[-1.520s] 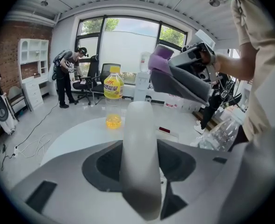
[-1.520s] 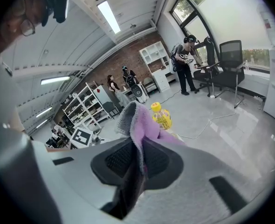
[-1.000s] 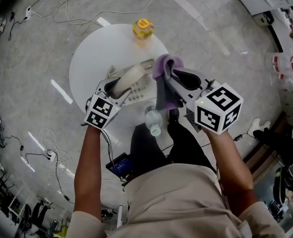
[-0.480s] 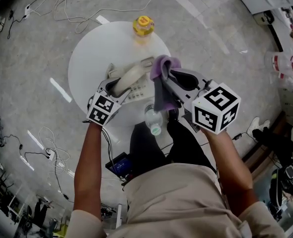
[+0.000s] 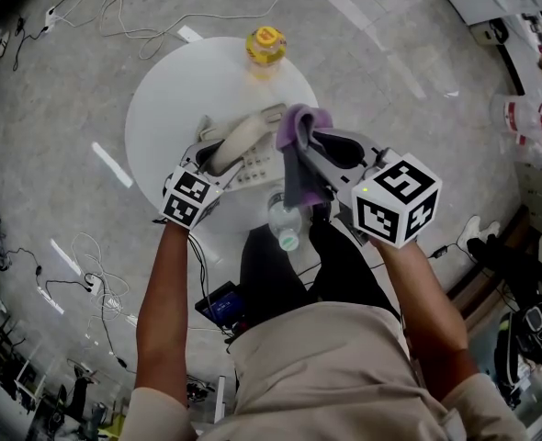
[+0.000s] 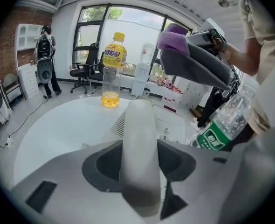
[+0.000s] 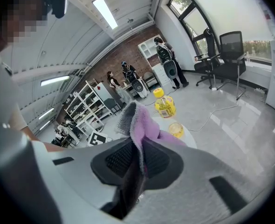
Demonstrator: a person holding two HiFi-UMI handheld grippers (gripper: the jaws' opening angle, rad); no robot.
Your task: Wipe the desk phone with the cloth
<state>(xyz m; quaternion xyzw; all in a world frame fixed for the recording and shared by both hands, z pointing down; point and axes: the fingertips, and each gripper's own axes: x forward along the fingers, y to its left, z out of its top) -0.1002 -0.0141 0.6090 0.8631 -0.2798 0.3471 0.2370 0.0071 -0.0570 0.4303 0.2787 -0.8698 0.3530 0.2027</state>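
Purple cloth (image 5: 299,122) pinched in the right gripper (image 5: 310,150) over the desk phone (image 5: 264,161), left gripper (image 5: 212,156) clamping its handset (image 5: 243,136); a broad wipe could topple the bottle (image 5: 284,219) beside it.

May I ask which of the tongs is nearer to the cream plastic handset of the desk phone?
Left. The left tongs grip the cream plastic handset itself; the right tongs, clamped on the purple cloth, hang just to its right in the head view.
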